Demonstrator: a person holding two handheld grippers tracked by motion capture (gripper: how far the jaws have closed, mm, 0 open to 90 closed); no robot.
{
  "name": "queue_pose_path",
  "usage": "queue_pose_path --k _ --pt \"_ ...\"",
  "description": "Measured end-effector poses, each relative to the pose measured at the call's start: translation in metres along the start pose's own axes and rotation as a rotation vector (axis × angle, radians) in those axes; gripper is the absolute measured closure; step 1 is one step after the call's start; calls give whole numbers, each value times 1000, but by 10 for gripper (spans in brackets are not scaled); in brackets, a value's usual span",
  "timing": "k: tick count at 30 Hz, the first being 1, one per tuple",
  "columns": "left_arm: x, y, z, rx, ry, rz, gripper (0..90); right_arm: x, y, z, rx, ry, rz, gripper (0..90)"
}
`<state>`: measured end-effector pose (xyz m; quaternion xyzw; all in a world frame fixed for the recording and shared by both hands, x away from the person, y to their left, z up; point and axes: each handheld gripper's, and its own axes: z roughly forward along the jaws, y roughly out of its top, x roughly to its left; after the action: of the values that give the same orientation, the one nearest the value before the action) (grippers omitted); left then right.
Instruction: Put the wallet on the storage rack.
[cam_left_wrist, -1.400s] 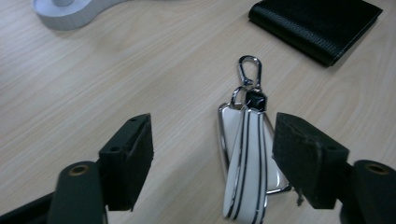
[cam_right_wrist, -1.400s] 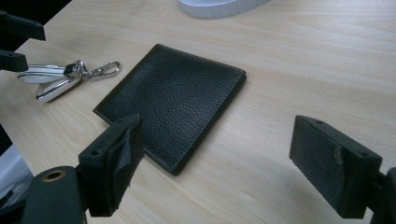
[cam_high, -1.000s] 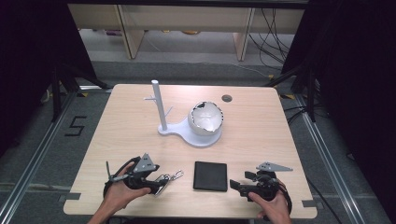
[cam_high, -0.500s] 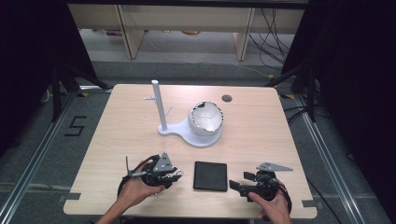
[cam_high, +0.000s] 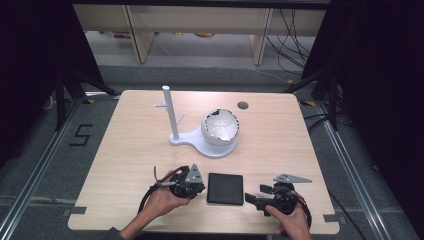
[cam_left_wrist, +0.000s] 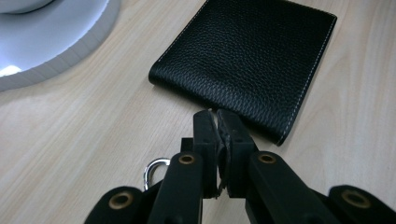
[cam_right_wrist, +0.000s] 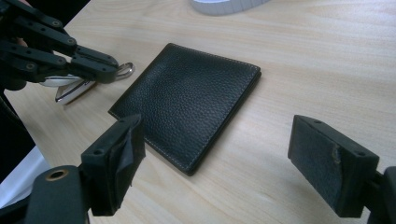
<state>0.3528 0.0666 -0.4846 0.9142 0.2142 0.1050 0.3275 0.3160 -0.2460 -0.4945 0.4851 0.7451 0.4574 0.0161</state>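
Right claw (cam_right_wrist: 224, 149): released, jaws wide apart, resting on the table (cam_high: 300, 150) just right of the wallet (cam_high: 225, 188), aimed at its near right corner.
Left claw (cam_left_wrist: 215, 114): clenched, tips almost touching the wallet's left edge; seemingly pinching the keys (cam_right_wrist: 74, 88).
Keys: under the left claw, just left of the wallet, a metal ring poking out past the jaws.
Wallet: black leather, folded shut, flat on the table between the two claws.
Change: left claw shifted rightward over the last second, from well left of the wallet to right beside it, now over the spot where the keys lay.
Meaning: keys likely picked up or about to be lifted; wallet untouched, right claw ready for it.
Stand (cam_high: 170, 117): white post on a white base, well beyond the wallet.
Bowl (cam_high: 220, 127): white, on that base, straight beyond the wallet.
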Motion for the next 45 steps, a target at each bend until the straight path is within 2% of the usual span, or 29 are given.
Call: queue_pose_path --k 2,3,4,5,6,7,8,9,10,11,12,15,16,17,20,22,25,26,27,29,31,35,38,39,41,42,43,44,45 --pt "0 3 4 21 -7 10 862 3 0 1 6 0 16 199" --pt "0 3 4 21 -7 10 861 2 1 1 13 -11 -14 199" --pt "0 4 7 33 -7 20 860 2 1 2 14 -13 -8 199" --pt "-1 5 8 34 -9 13 858 2 1 2 16 -5 -8 199" --pt "0 5 8 50 -14 28 856 2 1 3 19 -4 -7 199" --pt "0 5 8 50 -14 28 856 2 1 4 18 3 -5 200" --pt "-1 5 10 46 -16 10 856 4 1 4 24 -7 11 200" --pt "-1 5 11 54 -8 13 855 3 2 4 24 -17 -15 200" --pt "0 5 13 71 -20 19 856 6 1 5 32 7 32 200" --pt "0 5 13 71 -20 19 855 3 2 6 24 1 -5 200" --pt "0 6 14 87 -28 23 858 3 2 6 25 4 -5 201" --pt "-1 6 15 84 -31 12 861 3 2 6 29 -9 -3 202" --pt "-2 6 15 80 -30 5 864 5 2 7 38 -9 22 202" --pt "-2 6 15 79 -36 1 874 1 3 8 28 -15 -1 205" --pt "-3 6 15 89 -46 7 880 0 4 8 26 -9 6 208" --pt "-9 7 16 83 -82 -5 881 -2 7 9 24 -7 15 212" --pt "-14 8 17 92 -90 14 880 -5 11 13 36 -8 26 222" --pt "-16 9 17 87 -97 12 880 -5 11 13 36 -8 26 222" --pt "-20 9 19 90 -124 10 877 -7 15 15 41 -11 24 245" --pt "-23 10 19 91 -125 12 876 -9 19 16 48 -8 28 250" --pt "-24 11 20 82 -148 -4 873 -11 22 20 56 -5 18 277" --pt "-27 11 21 84 -136 13 870 -10 28 32 88 14 10 321" --pt "-28 10 21 73 -140 -8 872 -9 31 35 105 4 -6 348" --pt "-30 10 22 62 -140 -27 872 -9 32 38 113 7 -3 353" --pt "-30 10 22 62 -139 -25 871 -8 35 42 128 7 -4 369" --pt "-30 10 22 63 -138 -23 872 -8 35 43 136 8 -7 369" --pt "-27 10 21 90 -138 15 872 -8 36 45 141 6 -7 371" --pt "-27 11 20 99 -137 29 872 -8 37 47 147 6 -4 372" --pt "-29 10 22 70 -135 -11 872 -7 37 50 163 -9 -2 387"
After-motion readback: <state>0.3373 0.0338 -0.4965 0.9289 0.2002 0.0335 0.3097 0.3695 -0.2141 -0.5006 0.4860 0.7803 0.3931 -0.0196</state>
